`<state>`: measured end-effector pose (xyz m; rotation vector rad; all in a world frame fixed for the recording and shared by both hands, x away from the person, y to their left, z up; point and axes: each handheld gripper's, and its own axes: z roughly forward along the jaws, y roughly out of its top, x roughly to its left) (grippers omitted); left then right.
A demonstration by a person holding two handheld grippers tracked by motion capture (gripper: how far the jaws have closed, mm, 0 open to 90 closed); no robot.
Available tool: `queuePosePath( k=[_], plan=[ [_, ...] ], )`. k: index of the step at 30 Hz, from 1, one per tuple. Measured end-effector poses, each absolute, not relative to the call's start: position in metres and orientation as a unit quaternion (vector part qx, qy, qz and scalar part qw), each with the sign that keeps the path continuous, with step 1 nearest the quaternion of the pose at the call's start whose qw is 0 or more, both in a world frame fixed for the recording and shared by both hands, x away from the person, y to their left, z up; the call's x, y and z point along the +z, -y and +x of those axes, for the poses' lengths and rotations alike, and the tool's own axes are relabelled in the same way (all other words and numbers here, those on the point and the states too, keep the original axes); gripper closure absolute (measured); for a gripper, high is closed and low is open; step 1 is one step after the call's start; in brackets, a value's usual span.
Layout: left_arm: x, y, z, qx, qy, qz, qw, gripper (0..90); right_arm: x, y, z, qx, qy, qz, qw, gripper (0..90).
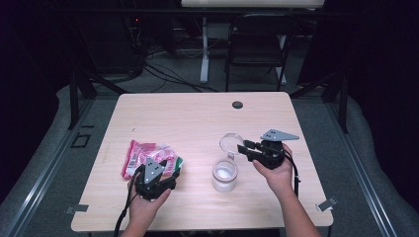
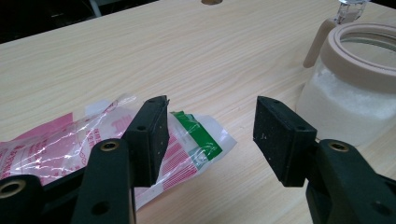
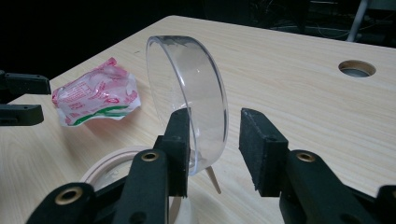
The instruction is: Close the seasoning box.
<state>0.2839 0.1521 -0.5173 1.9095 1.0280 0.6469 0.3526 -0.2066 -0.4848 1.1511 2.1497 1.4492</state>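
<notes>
On the pale wooden desk [image 1: 197, 118], which has a round cable hole [image 1: 237, 104] near its far edge, the work sits toward the near side. Left of centre lies a crinkled pink-and-white plastic packet [image 1: 148, 158] with a green stripe, lying flat with its long axis running roughly across the desk from left to right; in the left gripper view its green-striped end [image 2: 196, 135] points toward the jar. Right of it and well apart stands a clear jar [image 1: 225, 175], upright, mouth up, with a beige rim [image 2: 359, 51] and white grains inside. Its clear round lid [image 3: 187, 107] is swung open on a beige hinge strap and stands on edge behind the jar, its flat face turned sideways. The left gripper [image 1: 154, 178] rests at the near end of the packet, jaws wide apart with nothing between them; one pad [image 2: 152, 135] lies above the packet's wrapper. The right gripper [image 1: 249, 146] reaches in from the right toward the lid. Its jaws are parted with the lid's rim between them, the left pad [image 3: 180, 149] right against the rim, the other standing clear of it.
</notes>
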Motion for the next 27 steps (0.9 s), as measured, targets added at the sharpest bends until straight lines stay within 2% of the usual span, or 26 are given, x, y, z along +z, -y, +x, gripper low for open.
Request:
queuePosePath(
  k=[10,27],
  plan=[
    [-0.5170,-0.1527,0.2835,0.259,-0.412,0.762,0.426,44.7,-0.4840,0.2042,0.3519,0.504,-0.752,0.395,0.157,72.8],
    [-0.5172,-0.1531,0.2836,0.260,-0.413,0.763,0.424,44.5,-0.4821,0.2020,0.3500,0.502,-0.752,0.396,0.163,73.8]
  ],
)
